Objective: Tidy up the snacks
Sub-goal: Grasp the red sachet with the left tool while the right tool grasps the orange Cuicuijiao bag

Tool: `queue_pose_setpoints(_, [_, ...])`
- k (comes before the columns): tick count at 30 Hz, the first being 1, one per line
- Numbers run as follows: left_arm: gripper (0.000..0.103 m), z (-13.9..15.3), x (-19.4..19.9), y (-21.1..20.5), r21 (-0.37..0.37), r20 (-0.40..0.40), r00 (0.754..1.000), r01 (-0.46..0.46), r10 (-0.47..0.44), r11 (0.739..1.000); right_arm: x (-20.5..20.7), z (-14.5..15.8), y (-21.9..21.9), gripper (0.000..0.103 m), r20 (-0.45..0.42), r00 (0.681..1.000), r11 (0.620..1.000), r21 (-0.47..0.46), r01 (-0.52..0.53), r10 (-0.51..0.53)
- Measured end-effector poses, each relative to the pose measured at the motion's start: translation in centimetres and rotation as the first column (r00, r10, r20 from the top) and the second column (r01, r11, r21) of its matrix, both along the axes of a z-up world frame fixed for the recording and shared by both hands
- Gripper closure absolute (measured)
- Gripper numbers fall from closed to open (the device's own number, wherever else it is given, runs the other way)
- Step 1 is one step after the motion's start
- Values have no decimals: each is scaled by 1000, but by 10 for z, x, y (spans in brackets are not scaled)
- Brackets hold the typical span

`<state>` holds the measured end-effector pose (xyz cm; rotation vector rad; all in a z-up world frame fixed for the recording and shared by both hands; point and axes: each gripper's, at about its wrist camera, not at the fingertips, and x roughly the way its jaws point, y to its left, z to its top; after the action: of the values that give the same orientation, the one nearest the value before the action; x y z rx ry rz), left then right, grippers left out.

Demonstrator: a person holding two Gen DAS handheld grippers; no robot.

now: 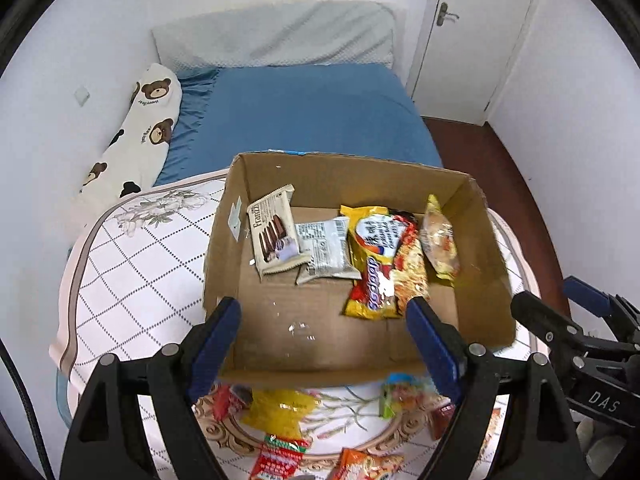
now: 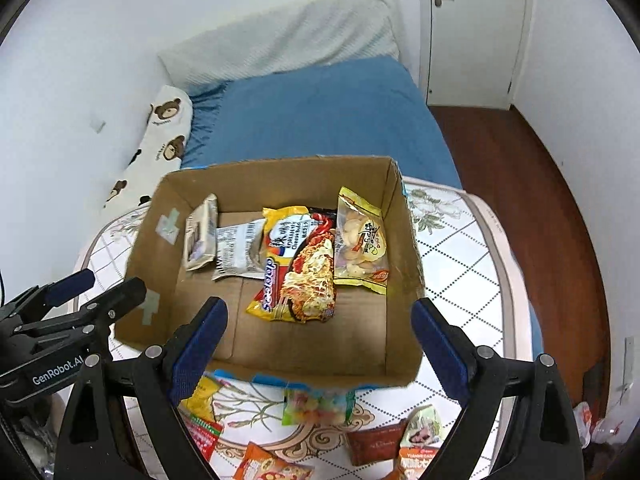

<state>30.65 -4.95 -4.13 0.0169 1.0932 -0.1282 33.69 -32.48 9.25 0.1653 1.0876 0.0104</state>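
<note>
- Blue-padded left gripper (image 1: 324, 320) and right gripper (image 2: 320, 324) are both hanging wide open, holding nothing.
- Loose snack packets (image 2: 316, 404) are lying on the quilt just below the jaws, the right one seeming nearer.
- Cardboard box (image 2: 404, 216) is sitting beyond, noodle pack (image 2: 300, 276) lengthwise inside.

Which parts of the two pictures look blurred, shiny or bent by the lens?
Left wrist view: the brown cardboard box's right wall is smeared, and glare whitens the yellow noodle packet. Right wrist view: the box is sharper, and the white door bows near the dark round rim.
</note>
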Motion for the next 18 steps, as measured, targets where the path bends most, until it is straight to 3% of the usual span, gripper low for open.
queue_pose_setpoints(11, [19,27,-51,6,-23,47,999,-2,3,1000,-57,38,12,8,76,997,999,54,-1,-3])
queue_pose_setpoints(18, [19,-12,-77,25,46,-22,999,-24,26,999,-82,-7,20,8,-43,999,994,113,9,-4])
